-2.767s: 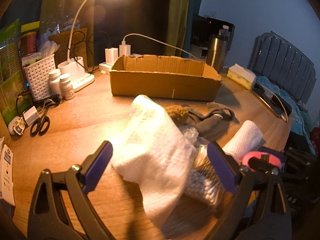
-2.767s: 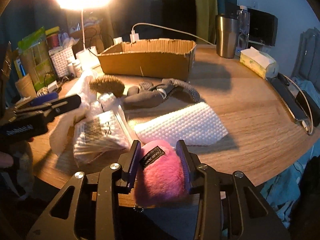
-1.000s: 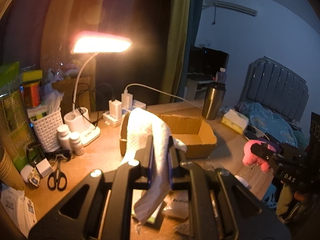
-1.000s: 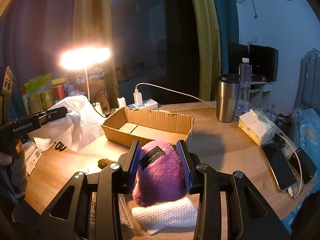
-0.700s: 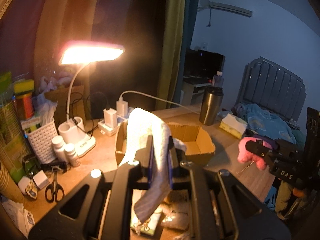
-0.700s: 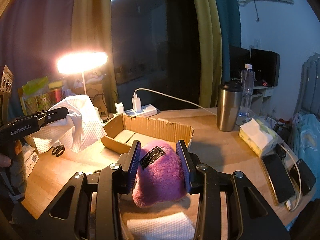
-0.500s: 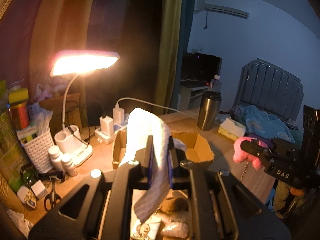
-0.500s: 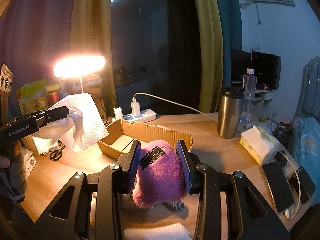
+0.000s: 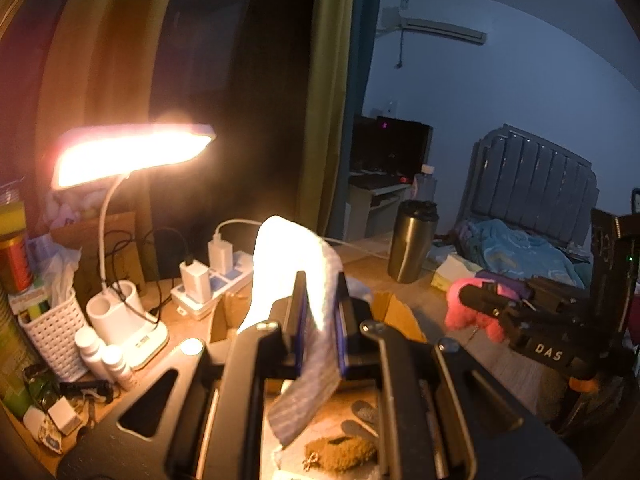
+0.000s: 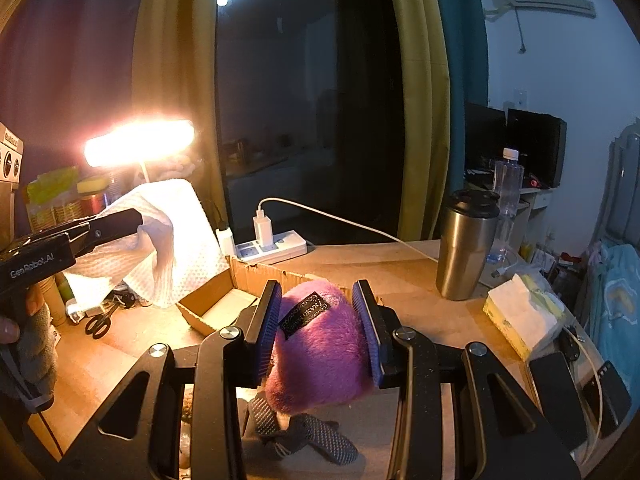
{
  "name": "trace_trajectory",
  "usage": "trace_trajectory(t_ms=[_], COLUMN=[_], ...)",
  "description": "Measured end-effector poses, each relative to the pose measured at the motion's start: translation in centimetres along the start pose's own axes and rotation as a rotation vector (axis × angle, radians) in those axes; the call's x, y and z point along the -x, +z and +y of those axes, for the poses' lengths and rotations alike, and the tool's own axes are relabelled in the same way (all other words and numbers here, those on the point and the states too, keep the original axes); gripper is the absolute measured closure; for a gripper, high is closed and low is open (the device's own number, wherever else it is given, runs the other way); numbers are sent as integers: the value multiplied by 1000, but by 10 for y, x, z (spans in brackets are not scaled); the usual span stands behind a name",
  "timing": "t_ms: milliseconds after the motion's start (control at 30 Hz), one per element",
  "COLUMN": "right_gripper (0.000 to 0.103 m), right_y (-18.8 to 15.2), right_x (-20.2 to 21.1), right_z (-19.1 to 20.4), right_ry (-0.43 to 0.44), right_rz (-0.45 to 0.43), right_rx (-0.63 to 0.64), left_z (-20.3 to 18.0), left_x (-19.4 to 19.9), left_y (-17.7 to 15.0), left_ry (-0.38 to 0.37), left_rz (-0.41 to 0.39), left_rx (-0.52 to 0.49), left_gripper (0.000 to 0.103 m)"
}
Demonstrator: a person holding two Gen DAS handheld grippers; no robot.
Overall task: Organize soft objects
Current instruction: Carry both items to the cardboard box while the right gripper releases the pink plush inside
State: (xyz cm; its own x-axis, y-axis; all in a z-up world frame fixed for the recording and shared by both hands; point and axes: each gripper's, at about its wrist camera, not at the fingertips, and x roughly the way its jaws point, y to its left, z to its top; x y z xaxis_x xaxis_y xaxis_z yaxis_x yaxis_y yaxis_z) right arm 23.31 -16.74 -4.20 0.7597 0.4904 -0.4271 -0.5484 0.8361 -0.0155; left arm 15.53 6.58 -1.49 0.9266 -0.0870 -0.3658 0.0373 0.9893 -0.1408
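Observation:
My left gripper [image 9: 319, 300] is shut on a white waffle-textured cloth [image 9: 298, 264], held high above the desk; the cloth also shows at the left of the right wrist view [image 10: 168, 240]. My right gripper [image 10: 318, 312] is shut on a pink plush toy [image 10: 320, 352] with a black label, also lifted; the toy shows in the left wrist view [image 9: 466, 312]. The open cardboard box [image 10: 216, 300] lies on the desk below and ahead of both grippers; it also shows in the left wrist view [image 9: 394, 312]. A brown fuzzy item [image 9: 340, 452] and dark socks [image 10: 312, 436] lie on the desk beneath.
A lit desk lamp [image 9: 128, 152] stands at the left with a white basket [image 9: 52, 332], bottles and scissors [image 10: 98, 324]. A power strip [image 10: 272, 248] sits behind the box. A steel tumbler [image 10: 466, 244], tissue pack [image 10: 520, 320] and phones are at the right.
Both grippers have risen from the desk with their loads, the left closing on the white cloth, and the views now look over the box from higher up.

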Motion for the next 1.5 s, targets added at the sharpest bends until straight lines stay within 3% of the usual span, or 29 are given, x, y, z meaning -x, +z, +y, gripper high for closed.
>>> trace_trajectory(t_ms=[267,567,1233,1400,1500], right_gripper=[64,64,64,63,63], right_y=[1,0,-22,-27,-29], right_x=[-17,-46,-108,-118,-122], right_z=[-5,-14,-20,-23,-26], right_ry=[-6,17,117,118,119], right_rz=[12,51,180,208,222], right_rx=[5,-8,-55,-65,-79], left_z=[-7,-11,-22,-19,-16], left_x=[-21,-61,-145,-159,-168], left_y=[4,-4,-42,-51,-57], left_ry=[-55,-105,-173,-159,-147], left_rz=[-25,21,233,293,346], left_rx=[-24,-18,28,38,49], left_gripper=[92,92,92,89,82])
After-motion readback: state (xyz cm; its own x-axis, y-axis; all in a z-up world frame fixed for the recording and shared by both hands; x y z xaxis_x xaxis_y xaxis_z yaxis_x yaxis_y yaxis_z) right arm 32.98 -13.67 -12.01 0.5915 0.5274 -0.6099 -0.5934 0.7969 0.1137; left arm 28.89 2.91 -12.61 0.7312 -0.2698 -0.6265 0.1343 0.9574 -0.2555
